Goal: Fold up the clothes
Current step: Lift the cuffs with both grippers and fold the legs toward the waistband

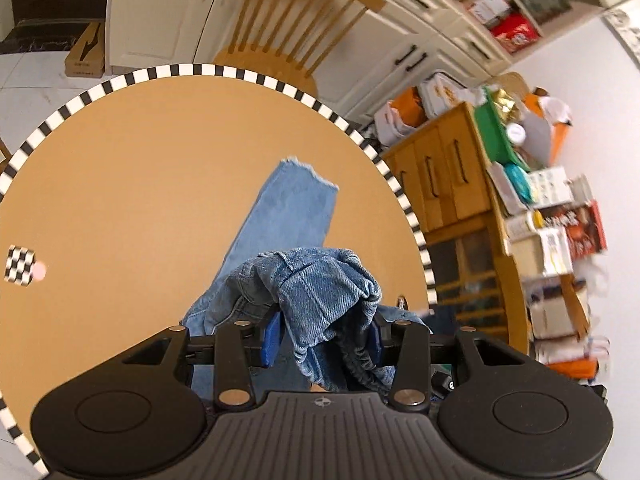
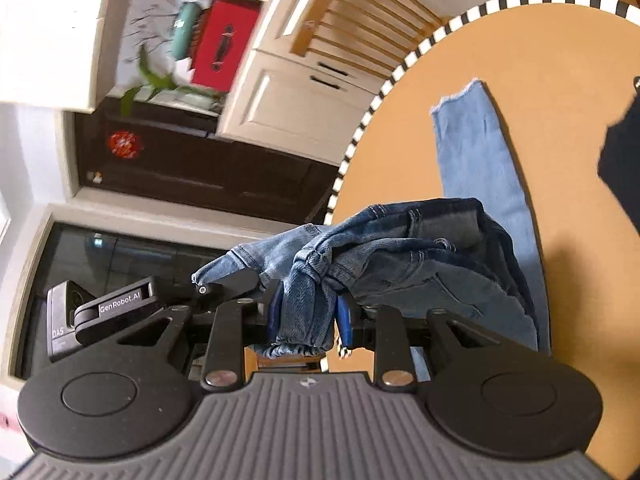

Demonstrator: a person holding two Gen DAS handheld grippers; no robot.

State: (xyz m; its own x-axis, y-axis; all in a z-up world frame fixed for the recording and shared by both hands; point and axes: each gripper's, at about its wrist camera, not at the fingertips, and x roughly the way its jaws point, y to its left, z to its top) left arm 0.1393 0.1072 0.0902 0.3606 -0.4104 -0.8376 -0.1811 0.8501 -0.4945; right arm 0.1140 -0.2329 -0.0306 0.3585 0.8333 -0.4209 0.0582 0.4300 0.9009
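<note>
Between my left claw's (image 1: 320,336) blue pads sits a thick bunch of jeans (image 1: 316,300), pinched at what looks like the waistband; my right claw (image 2: 308,316) clamps another wad of the same denim. Both narrow, both holding cloth. Ahead of each claw one pale leg runs out flat on the round table (image 1: 120,152), frayed hem farthest from me. Rest of the garment hangs bunched just past my fingertips. Denim reads heavy, floppy, not slippery, seams stiff; it'll sag and drag, not snap flat. Best hold, I'd say: waistband corners, one per claw, well apart, not these mid-fabric wads. Wooden chair (image 1: 296,20) beyond table.
</note>
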